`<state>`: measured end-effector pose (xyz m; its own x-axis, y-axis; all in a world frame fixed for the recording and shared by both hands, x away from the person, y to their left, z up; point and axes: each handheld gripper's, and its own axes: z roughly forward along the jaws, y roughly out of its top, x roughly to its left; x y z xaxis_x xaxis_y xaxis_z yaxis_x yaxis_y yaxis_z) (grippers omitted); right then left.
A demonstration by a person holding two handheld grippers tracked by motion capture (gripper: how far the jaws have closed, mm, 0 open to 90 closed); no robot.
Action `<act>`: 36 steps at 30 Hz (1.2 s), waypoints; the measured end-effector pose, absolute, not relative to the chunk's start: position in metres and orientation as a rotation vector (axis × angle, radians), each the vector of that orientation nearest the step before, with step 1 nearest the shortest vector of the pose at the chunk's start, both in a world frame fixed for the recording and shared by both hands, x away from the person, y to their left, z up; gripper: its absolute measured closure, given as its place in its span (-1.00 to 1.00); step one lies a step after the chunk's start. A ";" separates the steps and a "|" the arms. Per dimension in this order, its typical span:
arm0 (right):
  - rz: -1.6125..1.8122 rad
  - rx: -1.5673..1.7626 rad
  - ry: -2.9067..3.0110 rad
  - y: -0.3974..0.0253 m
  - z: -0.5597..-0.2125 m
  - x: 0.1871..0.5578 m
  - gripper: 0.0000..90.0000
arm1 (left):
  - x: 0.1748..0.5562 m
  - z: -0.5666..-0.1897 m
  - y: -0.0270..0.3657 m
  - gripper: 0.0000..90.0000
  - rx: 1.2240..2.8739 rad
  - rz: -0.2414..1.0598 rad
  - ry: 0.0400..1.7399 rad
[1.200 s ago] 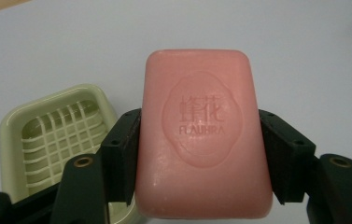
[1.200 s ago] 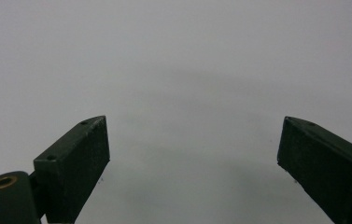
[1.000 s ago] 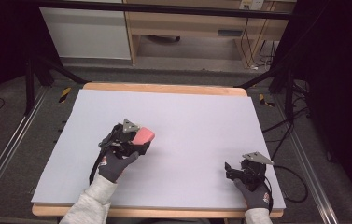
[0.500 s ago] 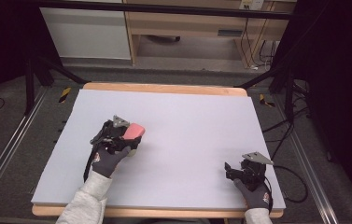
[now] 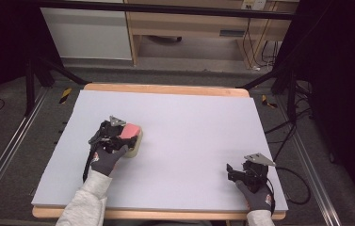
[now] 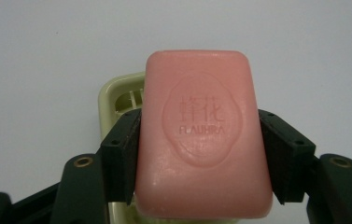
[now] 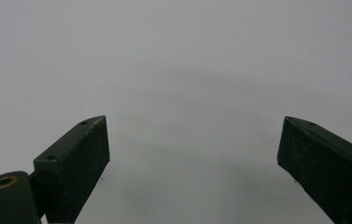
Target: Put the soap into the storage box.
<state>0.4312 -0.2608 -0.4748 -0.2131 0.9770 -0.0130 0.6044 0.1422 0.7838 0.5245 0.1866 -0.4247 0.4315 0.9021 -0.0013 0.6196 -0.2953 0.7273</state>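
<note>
A pink soap bar (image 6: pixel 201 135) with a stamped oval logo sits between the jaws of my left gripper (image 6: pixel 200 156), which is shut on its two long sides. Under the bar lies a cream slotted soap dish (image 6: pixel 117 93); whether the bar touches it I cannot tell. In the high view my left gripper (image 5: pixel 124 135) holds the soap bar (image 5: pixel 130 129) over the soap dish (image 5: pixel 136 143) at the table's left middle. My right gripper (image 5: pixel 234 170) rests near the front right corner. Its jaws stand wide apart in the right gripper view (image 7: pixel 192 158), with nothing between them.
The white table top (image 5: pixel 189 127) has a wooden edge at the back (image 5: pixel 165 89). A cable (image 5: pixel 297 183) trails off the right side from my right gripper. Dark stands and floor rails flank the table.
My left gripper has carried the soap bar a little to the left and farther back, over the soap dish. The right gripper has not moved.
</note>
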 end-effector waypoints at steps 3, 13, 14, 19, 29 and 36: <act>0.900 1.509 1.887 -0.261 -0.475 0.431 -0.79 | 0.526 -0.427 0.188 -0.18 2.034 0.549 1.287; 0.900 1.510 1.887 -0.261 -0.475 0.431 -0.79 | 0.531 -0.435 0.189 -0.18 2.037 0.562 1.309; 0.900 1.510 1.887 -0.261 -0.475 0.431 -0.79 | 0.531 -0.436 0.189 -0.18 2.034 0.562 1.313; 0.899 1.509 1.887 -0.261 -0.475 0.431 -0.79 | 0.533 -0.439 0.189 -0.18 2.042 0.563 1.321; 0.900 1.512 1.887 -0.261 -0.475 0.431 -0.79 | 0.535 -0.447 0.187 -0.18 2.059 0.559 1.333; 0.901 1.512 1.887 -0.261 -0.475 0.431 -0.79 | 0.536 -0.450 0.187 -0.18 2.064 0.561 1.347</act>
<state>0.4312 -0.2609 -0.4748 -0.2124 0.9771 -0.0113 0.6055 0.1406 0.7833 0.5358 0.1868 -0.4501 0.3947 0.9185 0.0228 0.6628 -0.3018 0.6853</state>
